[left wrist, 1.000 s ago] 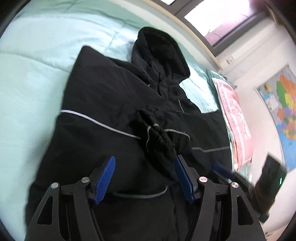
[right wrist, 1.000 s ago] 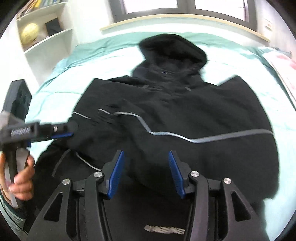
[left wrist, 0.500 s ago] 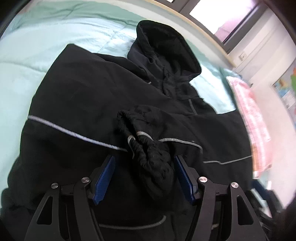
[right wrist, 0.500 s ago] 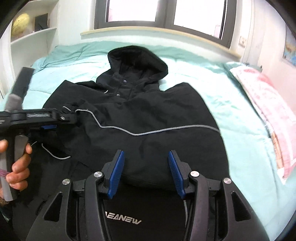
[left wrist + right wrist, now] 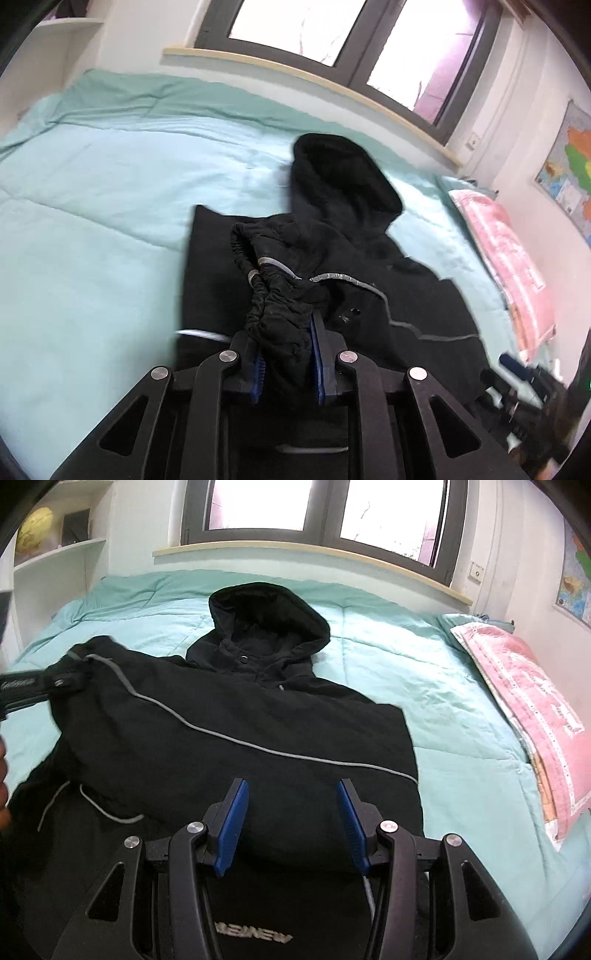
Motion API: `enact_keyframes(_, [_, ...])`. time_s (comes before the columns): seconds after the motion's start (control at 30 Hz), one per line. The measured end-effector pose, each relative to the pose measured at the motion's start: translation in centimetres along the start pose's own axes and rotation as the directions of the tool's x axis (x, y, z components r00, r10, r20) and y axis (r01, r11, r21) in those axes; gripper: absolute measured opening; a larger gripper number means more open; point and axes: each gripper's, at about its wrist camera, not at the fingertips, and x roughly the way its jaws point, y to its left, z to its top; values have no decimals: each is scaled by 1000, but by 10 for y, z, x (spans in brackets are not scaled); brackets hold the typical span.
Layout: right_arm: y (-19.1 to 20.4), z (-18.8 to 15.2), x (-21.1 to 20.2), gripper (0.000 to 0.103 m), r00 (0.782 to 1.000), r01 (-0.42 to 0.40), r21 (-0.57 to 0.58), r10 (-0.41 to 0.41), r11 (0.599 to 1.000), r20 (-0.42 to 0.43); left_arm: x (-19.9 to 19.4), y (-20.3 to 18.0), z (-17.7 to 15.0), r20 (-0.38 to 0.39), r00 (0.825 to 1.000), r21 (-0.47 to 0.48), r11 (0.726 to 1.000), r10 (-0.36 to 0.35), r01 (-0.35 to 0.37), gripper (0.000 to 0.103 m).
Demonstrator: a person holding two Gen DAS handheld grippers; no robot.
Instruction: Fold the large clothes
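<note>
Jacket [image 5: 236,746], black, hooded, lies spread on the teal bedspread [image 5: 424,672] straight ahead of both tongs, hood [image 5: 266,616] at the far end toward the window. Sleeve cuff [image 5: 275,295], elastic and bunched, sits clamped between the blue pads of the left gripper [image 5: 286,343]; the pads are nearly together with the cuff fabric squeezed in the gap. Right gripper [image 5: 291,816] hangs over the lower body of the jacket with its pads spread wide and nothing between them. Pink pillow [image 5: 532,701] lies off to the right of the right tongs.

Step in hand, as I read it: folding the sleeve in across the body. To do it well, carry the cuff low and flat over the chest, keep the sleeve straight so the grey reflective stripe [image 5: 258,747] isn't twisted, and lay it down before letting go. The free right tongs could pin the shoulder or body so the padded fabric doesn't drag along. Risk: the thick cuff slips out if the clamp loosens mid-carry.

Pose: left tongs point forward toward the hood, raised a bit, with the sleeve draped off the tips; in the right view they come in from the far left edge, level with the jacket's shoulder. Right tongs tilt down over the hem area, roughly centred on the garment.
</note>
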Motion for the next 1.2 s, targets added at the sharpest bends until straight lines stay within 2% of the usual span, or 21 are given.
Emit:
enact_keyframes(0.07, [4,3,7,52,1000,-22,16,22,1000,-4,3,19,-8,-47,999,4,1000,19,-19,21])
enact_keyframes(0.13, [7,5,21,52,998,-60,50,61,997,-20,23,34,-21,-155,988,0,1000,25,-25,24])
enact_keyframes(0.17, [6,6,31,55,997,-71,73,73,995,-29,35,42,-30,-202,979,-11,1000,24,-27,24])
enact_keyframes(0.2, [6,5,40,60,997,-62,90,65,994,-38,41,47,-37,-217,976,-19,1000,10,-14,24])
enact_keyframes(0.3, [-2,-7,84,64,993,4,137,12,991,-115,45,52,-43,-172,985,-7,1000,-29,28,27])
enact_keyframes(0.37, [-7,-21,106,64,990,-15,153,36,988,-138,43,58,-42,-163,984,-41,997,-73,67,30])
enact_keyframes(0.43, [-9,-26,107,64,992,-36,157,54,987,-114,40,66,-38,-158,980,-95,990,-118,104,30])
enact_keyframes(0.5, [-8,-23,106,65,991,-35,141,53,989,-125,26,69,-34,-133,982,-126,985,-134,118,32])
enact_keyframes(0.53, [-7,-22,105,65,990,-39,132,56,990,-130,17,69,-31,-108,985,-130,984,-134,119,34])
enact_keyframes(0.63, [-16,-8,94,65,990,-48,149,67,988,-123,-23,52,-15,3,999,-58,997,-49,49,36])
enact_keyframes(0.73, [-39,18,80,65,997,-56,205,68,977,-47,-36,31,4,34,997,-23,997,-75,76,44])
enact_keyframes(0.8, [-52,40,85,66,998,-42,228,52,973,-37,-26,5,10,13,997,29,997,-75,74,47])
enact_keyframes(0.93, [-57,58,131,66,991,21,198,6,980,-135,42,-38,0,-107,994,160,987,9,8,48])
enact_keyframes(1.0, [-58,52,159,65,980,70,160,-38,985,-194,83,-35,-15,-174,978,189,978,118,-84,47])
enact_keyframes(1.03, [-57,47,170,65,973,85,141,-52,986,-224,97,-28,-20,-194,974,169,982,115,-83,47])
enact_keyframes(1.07, [-60,42,178,65,971,69,145,-33,987,-237,99,-20,-22,-185,979,134,989,86,-62,46])
enact_keyframes(1.13, [-73,36,182,65,975,20,212,28,977,-221,96,-9,-22,-177,983,86,996,51,-36,38])
enact_keyframes(1.2, [-74,32,182,65,978,13,218,33,976,-207,98,-4,-20,-175,984,86,996,41,-26,34])
